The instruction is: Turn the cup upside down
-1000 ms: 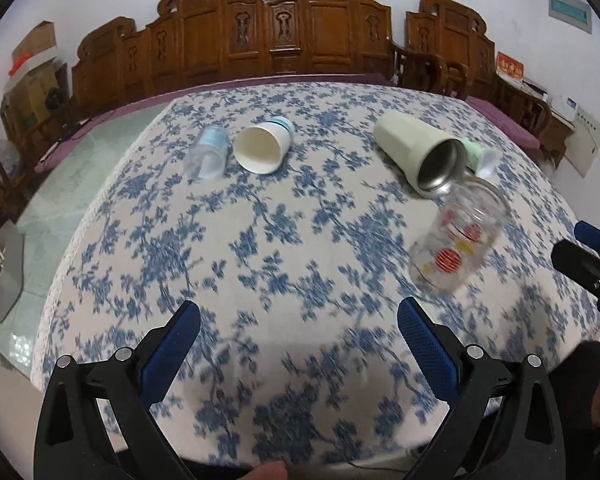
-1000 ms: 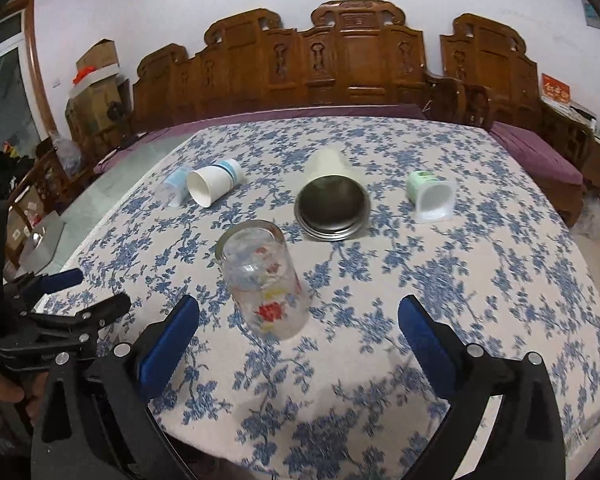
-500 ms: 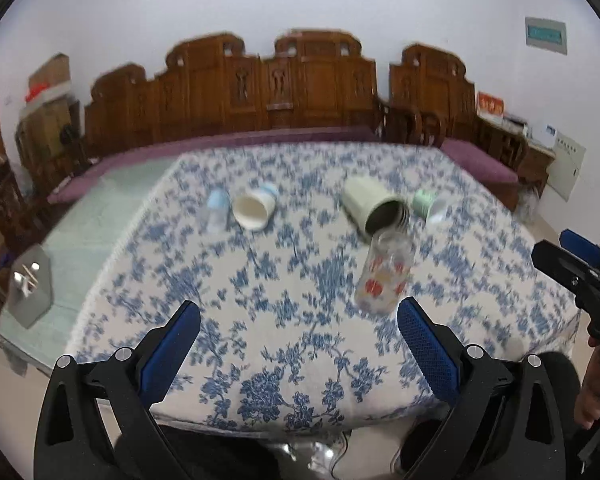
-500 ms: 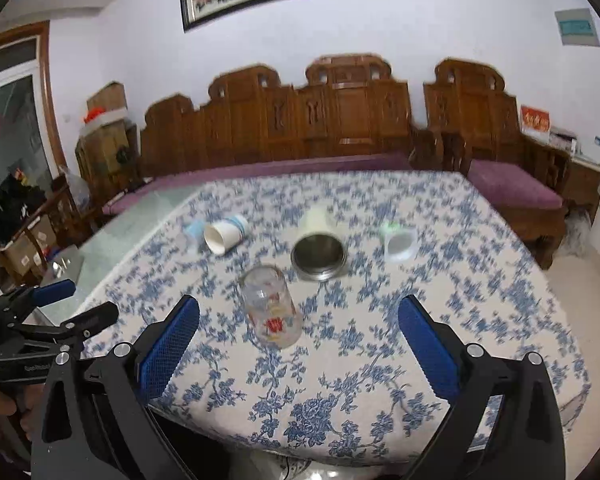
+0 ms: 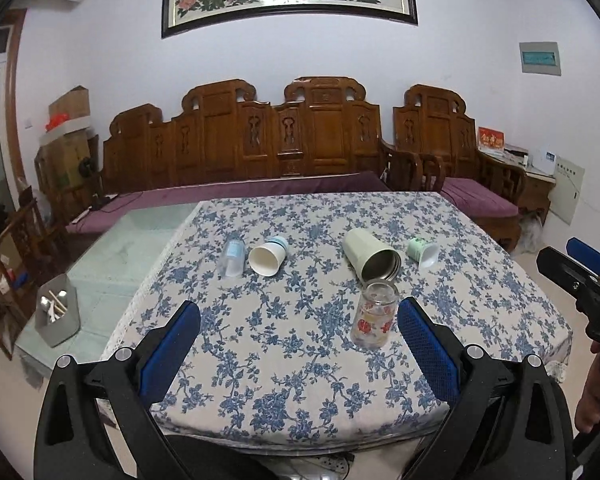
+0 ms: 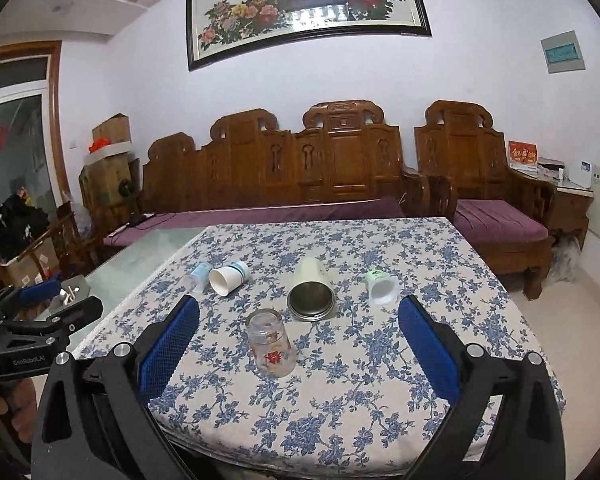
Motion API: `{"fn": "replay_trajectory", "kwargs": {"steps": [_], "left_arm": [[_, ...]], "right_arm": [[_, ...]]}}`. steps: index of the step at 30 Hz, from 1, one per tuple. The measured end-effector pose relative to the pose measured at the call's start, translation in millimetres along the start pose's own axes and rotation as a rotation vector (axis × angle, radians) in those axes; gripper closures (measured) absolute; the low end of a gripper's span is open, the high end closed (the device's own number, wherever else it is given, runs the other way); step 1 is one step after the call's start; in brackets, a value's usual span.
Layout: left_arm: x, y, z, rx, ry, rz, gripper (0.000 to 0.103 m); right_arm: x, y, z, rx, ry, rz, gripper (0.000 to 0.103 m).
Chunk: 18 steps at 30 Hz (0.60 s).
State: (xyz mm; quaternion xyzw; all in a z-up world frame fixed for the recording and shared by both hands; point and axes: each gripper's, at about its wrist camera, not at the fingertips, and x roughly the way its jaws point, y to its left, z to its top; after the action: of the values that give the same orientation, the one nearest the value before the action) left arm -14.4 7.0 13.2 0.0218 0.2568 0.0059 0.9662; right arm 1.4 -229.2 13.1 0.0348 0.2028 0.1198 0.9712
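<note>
Both grippers (jaws wide) have drawn back from the glass cup (image 5: pixel 374 317).

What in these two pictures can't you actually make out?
- Clear plastic cup, right wrist view: the paper cup covers its open end.
- Glass cup: whether it stands rim down is unclear in either view.
- Grey holder, left wrist view: its contents are too small.
- Red sign: writing unreadable.

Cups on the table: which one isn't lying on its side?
The clear glass cup with red flowers, nearest both grippers, stands on end. The white paper cup, the cream steel-lined tumbler and the small green cup all lie on their sides.
</note>
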Motion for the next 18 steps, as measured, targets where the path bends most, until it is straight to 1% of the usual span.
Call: {"fn": "replay_trajectory", "kwargs": {"steps": [18], "left_arm": [[-3.5,2.1,0.2,-0.012,-0.007,0.000,0.008]], "right_arm": [[-0.3,3.2,-2.8,-0.014,-0.004,-0.011,0.003]]}}
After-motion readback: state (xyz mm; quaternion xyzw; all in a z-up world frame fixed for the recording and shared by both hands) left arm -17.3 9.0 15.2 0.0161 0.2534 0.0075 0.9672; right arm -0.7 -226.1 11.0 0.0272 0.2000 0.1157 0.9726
